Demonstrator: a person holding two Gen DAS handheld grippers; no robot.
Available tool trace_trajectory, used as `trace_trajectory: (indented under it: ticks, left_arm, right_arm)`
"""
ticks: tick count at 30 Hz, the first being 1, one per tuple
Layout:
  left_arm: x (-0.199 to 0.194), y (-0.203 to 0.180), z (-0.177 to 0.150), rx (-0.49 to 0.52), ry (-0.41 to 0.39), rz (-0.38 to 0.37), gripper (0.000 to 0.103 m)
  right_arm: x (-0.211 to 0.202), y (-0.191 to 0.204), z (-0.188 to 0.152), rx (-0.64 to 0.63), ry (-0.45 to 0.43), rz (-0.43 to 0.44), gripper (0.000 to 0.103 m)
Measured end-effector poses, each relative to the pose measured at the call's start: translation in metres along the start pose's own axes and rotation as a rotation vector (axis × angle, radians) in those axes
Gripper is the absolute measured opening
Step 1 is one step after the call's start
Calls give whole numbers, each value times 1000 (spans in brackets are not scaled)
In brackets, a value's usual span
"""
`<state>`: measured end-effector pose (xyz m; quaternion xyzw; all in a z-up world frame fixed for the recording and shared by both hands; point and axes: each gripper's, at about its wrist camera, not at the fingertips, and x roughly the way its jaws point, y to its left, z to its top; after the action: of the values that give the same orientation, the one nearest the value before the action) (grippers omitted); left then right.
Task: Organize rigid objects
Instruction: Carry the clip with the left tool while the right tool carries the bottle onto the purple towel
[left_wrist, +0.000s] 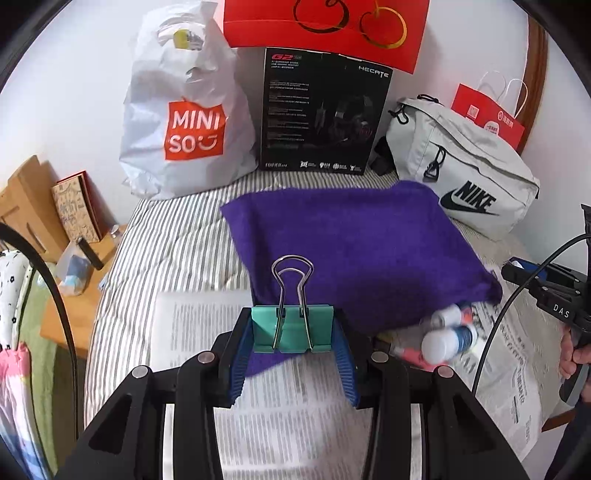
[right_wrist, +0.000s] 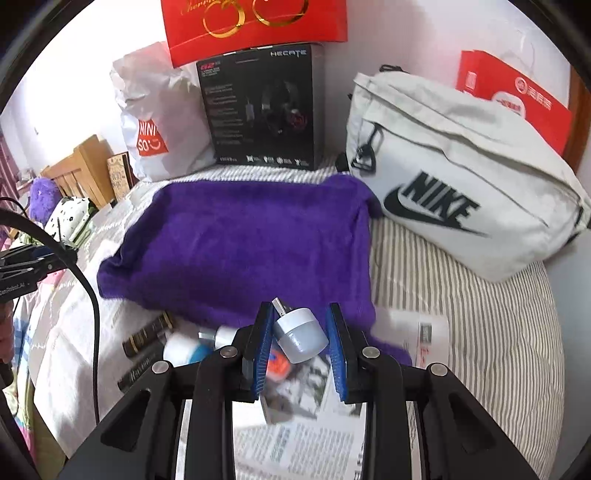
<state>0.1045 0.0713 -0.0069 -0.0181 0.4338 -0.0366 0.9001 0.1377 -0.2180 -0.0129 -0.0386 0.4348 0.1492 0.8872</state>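
Observation:
My left gripper (left_wrist: 292, 328) is shut on a teal binder clip (left_wrist: 291, 326) with silver wire handles, held above the near edge of a purple towel (left_wrist: 351, 243) on the bed. My right gripper (right_wrist: 299, 332) is shut on a small white USB plug (right_wrist: 300, 334), its metal connector pointing up-left, over the towel's (right_wrist: 243, 243) near edge. A white-and-blue bottle (left_wrist: 448, 341) and a pink tube (left_wrist: 410, 357) lie at the towel's right corner; the bottle also shows in the right wrist view (right_wrist: 184, 350), next to two dark tubes (right_wrist: 147, 334).
Newspaper (left_wrist: 288, 417) covers the striped bed (left_wrist: 177, 240) near me. Along the wall stand a Miniso bag (left_wrist: 184, 118), a black headset box (left_wrist: 321, 114), a white Nike bag (right_wrist: 454, 177) and red paper bags (left_wrist: 325, 26). A wooden bedside table (left_wrist: 74, 306) sits left.

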Motion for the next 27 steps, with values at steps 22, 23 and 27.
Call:
trace_trajectory:
  ticks: [22,23,27]
  left_arm:
    - [129,-12,72,29,108,-75,39]
    - [132,-12,73,30,111,-75,39]
    - [153,-14,79,46,138,-65,39]
  right_arm:
    - [114,-14,79,-35,92,11,29]
    - [119,-14,81,-39,95,10,29]
    - [142,-16,87,-40,125,8,29]
